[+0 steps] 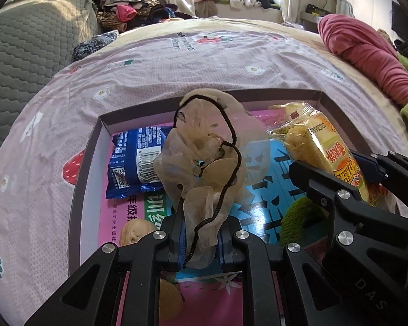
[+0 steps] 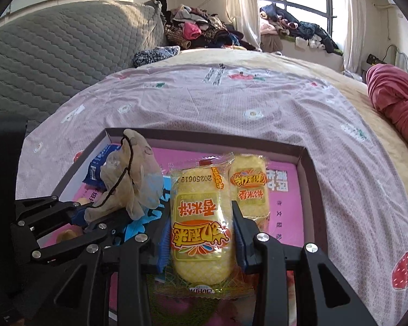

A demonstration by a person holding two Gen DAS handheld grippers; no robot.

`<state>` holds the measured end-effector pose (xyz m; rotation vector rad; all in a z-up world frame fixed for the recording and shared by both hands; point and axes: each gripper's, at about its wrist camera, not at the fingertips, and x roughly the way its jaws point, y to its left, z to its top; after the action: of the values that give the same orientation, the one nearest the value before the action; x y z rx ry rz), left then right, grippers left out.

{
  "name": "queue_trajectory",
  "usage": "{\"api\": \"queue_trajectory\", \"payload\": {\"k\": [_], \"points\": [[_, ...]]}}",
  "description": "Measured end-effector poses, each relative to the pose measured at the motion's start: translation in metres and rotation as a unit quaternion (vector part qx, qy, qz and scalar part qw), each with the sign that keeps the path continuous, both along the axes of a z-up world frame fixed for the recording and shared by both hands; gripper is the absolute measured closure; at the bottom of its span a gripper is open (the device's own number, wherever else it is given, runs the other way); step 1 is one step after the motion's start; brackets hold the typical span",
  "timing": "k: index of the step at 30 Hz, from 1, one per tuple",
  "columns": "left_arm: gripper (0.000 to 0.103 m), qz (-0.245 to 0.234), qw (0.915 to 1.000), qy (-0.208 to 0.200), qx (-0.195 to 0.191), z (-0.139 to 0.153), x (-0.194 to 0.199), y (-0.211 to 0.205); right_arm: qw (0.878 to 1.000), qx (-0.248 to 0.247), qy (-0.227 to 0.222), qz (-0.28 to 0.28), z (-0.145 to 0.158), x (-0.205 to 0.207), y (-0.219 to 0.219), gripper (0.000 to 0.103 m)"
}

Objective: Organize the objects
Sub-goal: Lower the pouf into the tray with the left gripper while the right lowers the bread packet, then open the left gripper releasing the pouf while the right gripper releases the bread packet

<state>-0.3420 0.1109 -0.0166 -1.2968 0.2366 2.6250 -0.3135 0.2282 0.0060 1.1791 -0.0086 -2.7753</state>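
Bed (image 1: pixel 176 62) with pink patterned sheet fills both views; grey quilted cushion (image 2: pixel 54 54) at its far left, rolled red blanket (image 1: pixel 367 54) at far right, clothes heaped by the window beyond.

Shallow dark-rimmed box (image 2: pixel 310 179) lies on the sheet, near edge toward the cameras. Its floor is covered by a pink and blue printed book (image 2: pixel 285 190), lying flat.

Inside the box, left side: blue snack packet (image 1: pixel 133 163), barcode up, resting on the book.

Right side of the box: a yellow rice-cake packet (image 2: pixel 249 187) lies beside the one being held.

Right gripper (image 2: pixel 201 233): jaws part-way closed, clamped on a second yellow rice-cake packet (image 2: pixel 200 217) at its sides; the packet is held above the box floor, tilted down.

Left gripper (image 1: pixel 201 241): jaws nearly shut, pinching a crumpled sheer beige pouch (image 1: pixel 204 146) with a dark drawstring (image 1: pixel 231 168); the pouch stands up above the box, over the blue part of the book.
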Motion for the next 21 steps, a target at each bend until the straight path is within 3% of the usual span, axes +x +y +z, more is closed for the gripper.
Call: {"api": "queue_trajectory", "payload": {"k": [16, 19, 21], "points": [[0.076, 0.003, 1.0, 0.001, -0.006, 0.0007, 0.0012, -0.0004, 1.0, 0.003, -0.006, -0.002, -0.0027, -0.0026, -0.0007, 0.064], [0.067, 0.002, 1.0, -0.002, -0.005, 0.0019, 0.0016, -0.0009, 1.0, 0.001, -0.004, -0.006, -0.0011, -0.0019, 0.0013, 0.063], [0.054, 0.0, 1.0, -0.006, -0.005, 0.0024, 0.0021, -0.0006, 1.0, 0.003, -0.002, -0.009, 0.0, -0.0012, 0.0023, 0.062]]}}
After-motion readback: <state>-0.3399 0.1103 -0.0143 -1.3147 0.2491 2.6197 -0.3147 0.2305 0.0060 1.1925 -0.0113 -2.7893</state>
